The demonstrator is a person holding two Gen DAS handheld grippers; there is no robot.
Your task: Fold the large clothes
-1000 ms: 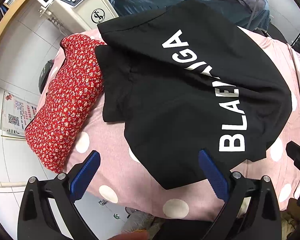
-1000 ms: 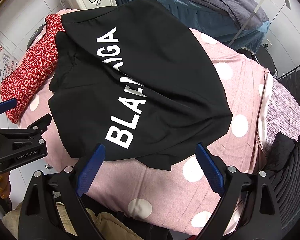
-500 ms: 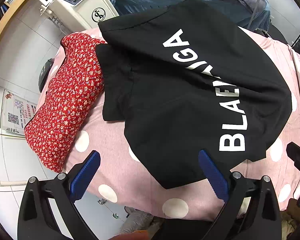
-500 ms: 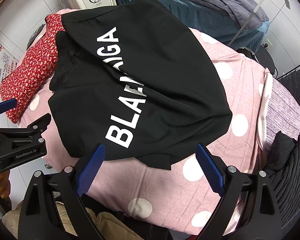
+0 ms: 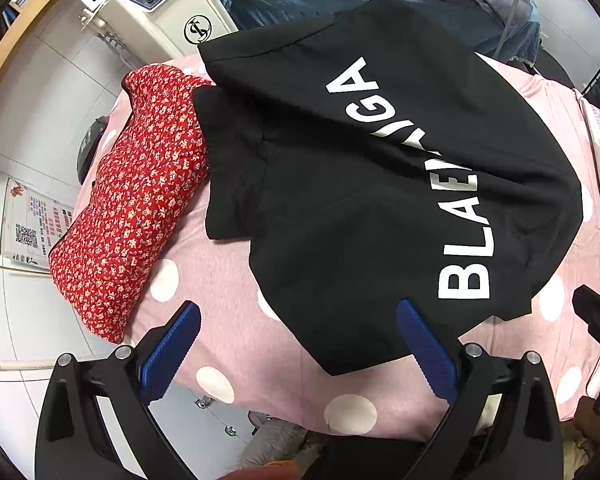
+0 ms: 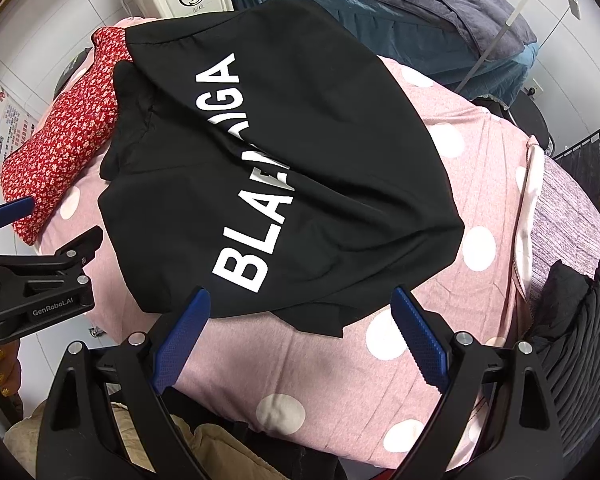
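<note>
A black T-shirt (image 5: pixel 360 184) with white block letters lies spread and creased on a pink polka-dot bed (image 5: pixel 236 320); it also shows in the right wrist view (image 6: pixel 284 168). One sleeve sticks out toward the red pillow. My left gripper (image 5: pixel 300 316) is open and empty, held above the shirt's near hem. My right gripper (image 6: pixel 300 304) is open and empty, above the near hem by its folded-under corner. The left gripper's body shows at the left edge of the right wrist view (image 6: pixel 40 280).
A red floral pillow (image 5: pixel 132 200) lies left of the shirt. A white machine (image 5: pixel 160 4) stands behind the bed, with a dark blue bed (image 6: pixel 400 12) beyond. Dark clothes (image 6: pixel 580 312) lie at the right. Tiled floor (image 5: pixel 28 128) is to the left.
Almost nothing: both grippers stay open above the shirt, with only a slight drift of the views.
</note>
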